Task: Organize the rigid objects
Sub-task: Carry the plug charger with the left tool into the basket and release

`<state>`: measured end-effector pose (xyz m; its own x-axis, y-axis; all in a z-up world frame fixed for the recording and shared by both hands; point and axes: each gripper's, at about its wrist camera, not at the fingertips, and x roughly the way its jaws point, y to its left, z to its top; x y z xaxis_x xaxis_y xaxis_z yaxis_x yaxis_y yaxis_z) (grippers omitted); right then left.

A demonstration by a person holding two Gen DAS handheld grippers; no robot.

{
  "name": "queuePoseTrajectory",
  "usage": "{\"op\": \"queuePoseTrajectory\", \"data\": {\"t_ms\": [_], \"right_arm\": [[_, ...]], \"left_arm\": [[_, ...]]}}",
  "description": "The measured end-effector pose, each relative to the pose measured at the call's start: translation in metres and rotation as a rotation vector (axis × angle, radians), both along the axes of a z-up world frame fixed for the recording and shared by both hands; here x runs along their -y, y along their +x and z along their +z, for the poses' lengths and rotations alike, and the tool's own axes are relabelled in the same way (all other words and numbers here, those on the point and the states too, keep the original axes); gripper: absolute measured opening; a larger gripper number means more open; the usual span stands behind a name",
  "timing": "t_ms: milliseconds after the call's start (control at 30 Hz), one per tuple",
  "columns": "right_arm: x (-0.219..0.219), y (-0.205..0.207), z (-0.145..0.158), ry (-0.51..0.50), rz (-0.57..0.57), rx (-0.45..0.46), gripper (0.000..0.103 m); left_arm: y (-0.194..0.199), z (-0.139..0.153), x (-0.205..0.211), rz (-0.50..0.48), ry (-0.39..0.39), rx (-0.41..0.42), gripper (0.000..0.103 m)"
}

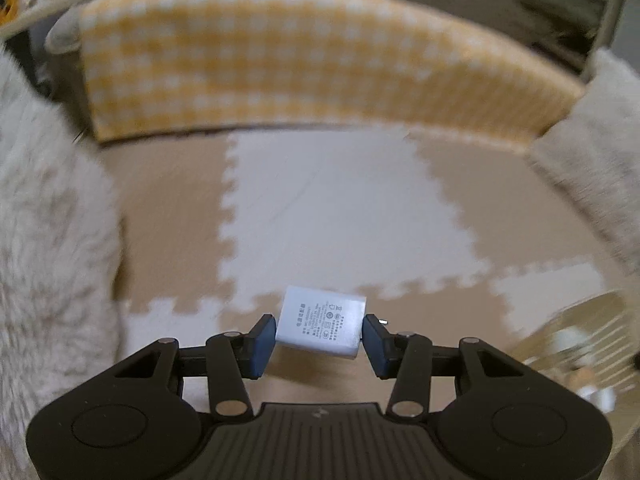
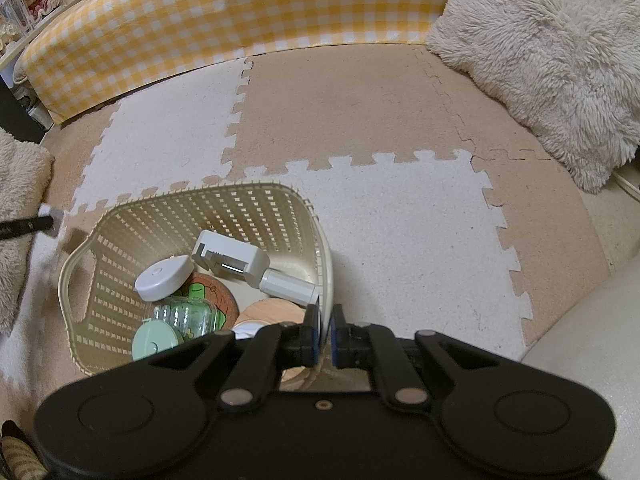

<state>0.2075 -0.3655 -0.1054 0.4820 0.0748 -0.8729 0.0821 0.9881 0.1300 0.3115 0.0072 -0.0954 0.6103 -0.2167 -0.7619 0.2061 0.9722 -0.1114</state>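
My left gripper [image 1: 319, 330] is shut on a white power adapter [image 1: 322, 323] with printed text, held above the foam mat. My right gripper [image 2: 326, 330] is shut on the rim of a cream woven plastic basket [image 2: 326, 256]. The basket holds a white phone-holder gadget [image 2: 240, 262], a round white tape measure [image 2: 164, 278], a clear green case [image 2: 186, 314], a mint round lid [image 2: 154, 342], a cartoon coaster [image 2: 208, 294] and a wooden disc [image 2: 268, 314]. The basket also shows blurred at the right edge of the left wrist view [image 1: 580, 336].
Tan and white puzzle foam mats [image 2: 400, 208] cover the floor. A yellow checked cushion wall [image 2: 224, 12] runs along the back. Fluffy cream pillows lie at the right [image 2: 552, 60] and left [image 1: 48, 220]. A dark gripper tip shows at the far left [image 2: 28, 225].
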Motion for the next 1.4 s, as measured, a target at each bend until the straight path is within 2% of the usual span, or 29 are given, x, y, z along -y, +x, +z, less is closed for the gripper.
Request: {"op": "queuePoseTrajectory", "data": {"t_ms": [133, 367, 500, 633, 833, 1000, 1267, 1333, 1367, 1400], "right_arm": [[0.000, 0.000, 0.000, 0.001, -0.001, 0.000, 0.006], [0.001, 0.001, 0.000, 0.004, -0.003, -0.004, 0.006], [0.001, 0.001, 0.000, 0.004, -0.003, -0.004, 0.006], [0.001, 0.001, 0.000, 0.001, -0.002, -0.004, 0.006], [0.001, 0.001, 0.000, -0.001, -0.001, -0.005, 0.006], [0.001, 0.001, 0.000, -0.001, -0.001, -0.004, 0.006], [0.000, 0.001, -0.001, -0.004, 0.000, -0.009, 0.006], [0.000, 0.001, -0.001, -0.005, 0.001, -0.010, 0.006], [0.000, 0.002, -0.002, -0.004, 0.001, -0.011, 0.006], [0.000, 0.002, -0.002, -0.005, 0.002, -0.012, 0.006]], "left_arm": [[-0.016, 0.030, 0.020, -0.054, -0.140, 0.038, 0.048], [-0.048, 0.048, 0.079, -0.208, -0.235, 0.039, 0.048], [-0.063, 0.043, 0.115, -0.287, -0.223, 0.030, 0.049], [-0.072, 0.027, 0.147, -0.334, -0.204, -0.008, 0.049], [-0.069, -0.002, 0.177, -0.297, -0.221, -0.081, 0.049], [-0.069, -0.018, 0.186, -0.208, -0.233, -0.129, 0.049], [-0.069, -0.030, 0.197, -0.172, -0.215, -0.133, 0.050], [-0.069, -0.032, 0.196, -0.168, -0.222, -0.141, 0.061], [-0.069, -0.033, 0.195, -0.165, -0.220, -0.145, 0.073], [-0.069, -0.033, 0.195, -0.169, -0.219, -0.146, 0.073]]}}
